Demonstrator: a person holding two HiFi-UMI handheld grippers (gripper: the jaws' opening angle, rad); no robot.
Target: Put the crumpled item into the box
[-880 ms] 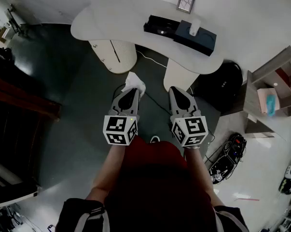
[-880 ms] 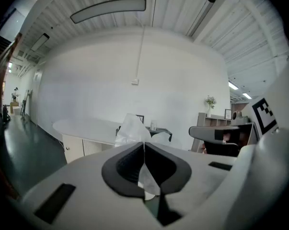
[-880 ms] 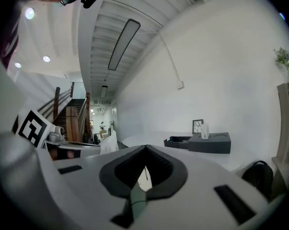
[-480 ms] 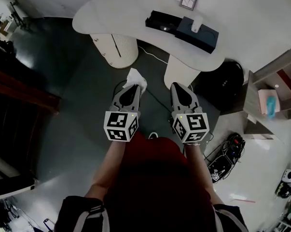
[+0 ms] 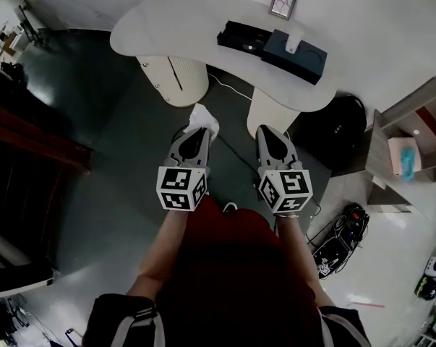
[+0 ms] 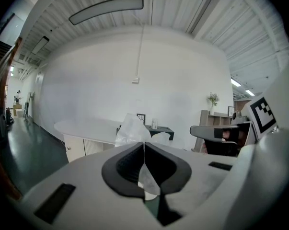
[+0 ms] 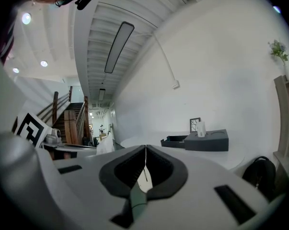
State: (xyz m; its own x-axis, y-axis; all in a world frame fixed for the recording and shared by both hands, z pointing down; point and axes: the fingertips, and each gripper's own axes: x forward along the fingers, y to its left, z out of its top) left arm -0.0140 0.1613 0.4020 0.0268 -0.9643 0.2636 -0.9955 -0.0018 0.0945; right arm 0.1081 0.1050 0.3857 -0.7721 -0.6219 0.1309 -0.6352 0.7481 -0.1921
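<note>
Overhead, crumpled item (image 5: 203, 119) tops left gripper (image 5: 197, 131); its view shows jaws pinching.

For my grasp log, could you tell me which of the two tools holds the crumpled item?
The left tool, jaws shut on the white crumpled item poking out ahead of it; the right tool is shut on nothing.

Here we are in a big open office or lobby space: a long curved white desk (image 5: 174, 27) stands on a dark glossy floor (image 5: 102, 143). Overhead, a white slatted ceiling (image 6: 182, 8) carries long strip lights (image 6: 106, 9). Open wooden shelving (image 5: 382, 161) sits to the right, and a staircase with wooden rails (image 7: 70, 119) climbs on the far left.
</note>
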